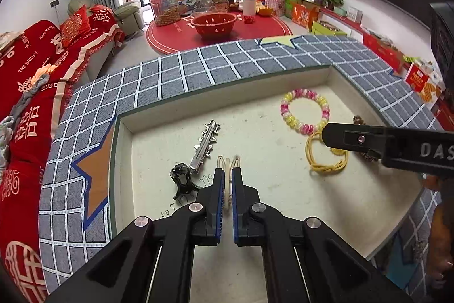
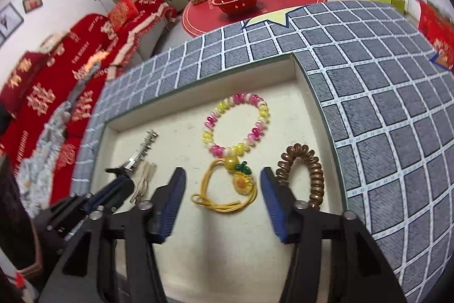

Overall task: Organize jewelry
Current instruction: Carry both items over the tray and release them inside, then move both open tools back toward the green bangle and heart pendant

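I am working over a shallow cream-lined tray [image 1: 283, 217] sunk into a grey checked cloth tabletop [image 1: 198, 67]. My left fingers [image 1: 227, 175] are clenched on a thin beige looped hair tie [image 1: 227, 162] lying on the tray floor, just beside a black claw clip [image 1: 183, 178] and a silver star-studded barrette [image 1: 205, 144]. My right fingers [image 2: 222, 183] are standing released, straddling a yellow cord hair tie with a flower charm [image 2: 227, 195] without touching it. A pink and yellow beaded bracelet [image 2: 235, 127] is touching its far end; a brown spiral hair coil [image 2: 306, 172] is lying just beside my right finger. I judge I am sorting the pieces; next I need to lower and close on the yellow tie. The beige tie's near part is hidden between my left fingers.
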Demonstrator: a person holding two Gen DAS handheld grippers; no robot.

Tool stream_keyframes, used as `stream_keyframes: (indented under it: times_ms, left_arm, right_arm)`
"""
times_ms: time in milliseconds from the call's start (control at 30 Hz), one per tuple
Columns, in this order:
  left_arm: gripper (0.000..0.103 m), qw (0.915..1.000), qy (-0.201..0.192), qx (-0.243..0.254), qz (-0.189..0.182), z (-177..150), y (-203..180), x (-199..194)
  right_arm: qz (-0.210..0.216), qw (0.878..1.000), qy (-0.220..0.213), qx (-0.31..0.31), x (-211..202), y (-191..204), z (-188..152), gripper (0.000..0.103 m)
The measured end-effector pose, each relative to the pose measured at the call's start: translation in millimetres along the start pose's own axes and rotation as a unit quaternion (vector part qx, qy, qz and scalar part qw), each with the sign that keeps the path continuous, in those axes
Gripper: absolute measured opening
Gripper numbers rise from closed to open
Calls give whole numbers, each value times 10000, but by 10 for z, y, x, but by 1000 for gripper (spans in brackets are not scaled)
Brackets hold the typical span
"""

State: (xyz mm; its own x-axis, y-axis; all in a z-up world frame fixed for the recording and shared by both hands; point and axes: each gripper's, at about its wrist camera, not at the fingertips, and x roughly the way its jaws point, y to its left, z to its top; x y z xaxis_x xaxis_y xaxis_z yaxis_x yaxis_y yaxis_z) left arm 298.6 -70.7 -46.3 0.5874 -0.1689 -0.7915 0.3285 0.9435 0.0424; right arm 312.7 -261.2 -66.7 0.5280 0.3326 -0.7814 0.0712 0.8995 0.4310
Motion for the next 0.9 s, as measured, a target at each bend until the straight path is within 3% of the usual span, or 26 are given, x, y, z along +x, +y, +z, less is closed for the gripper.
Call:
stream_keyframes:
  times_ms: [100,167,267,367,433,600,633,667,700,733,900]
  left_arm:
    - [17,9999,-21,-85,-72,28,27,-64]
    - [17,9999,-74,-86,-51,38,31,-107]
    - [18,9997,-193,-102,-58,27,43,-236]
    - [18,9995,-292,-132,-53,-12,74,-367]
    - [18,9992,-343,-176,-68,-58,103,-453]
    - [19,9989,-350,-261,-198,-234,194,-640]
    - [47,9989,-335,-277,-191,-282,213,-676]
    - [103,9989,-324,-299,-169,-319,217,-703]
    - [103,9989,-295,-368,-83,-369,241,-742]
    - [103,9976,-529,-450,29,-445,271,-806]
    - [103,9978,-485,-457,63,-736,296,-891]
  right_arm:
    - [325,9990,-126,264,-108,-32,-4,68]
    - [387,9985,-193,337,-181,-15,-15,74]
    - [468,9977,-290,390,-296,13,-30,74]
    - [455,9978,-332,344,-400,56,-65,75]
    - [463,9978,-359,316,-473,69,-109,83]
    - [423,9979,-475,121,-725,151,-277,84]
    - [412,9979,-499,90,-775,159,-314,86]
    - [394,9978,-539,53,-845,168,-370,86]
    - [362,9977,-579,28,-904,169,-416,86]
    - [337,9976,-599,11,-948,162,-451,86]
    - [197,9974,-680,-134,-1165,165,-725,87]
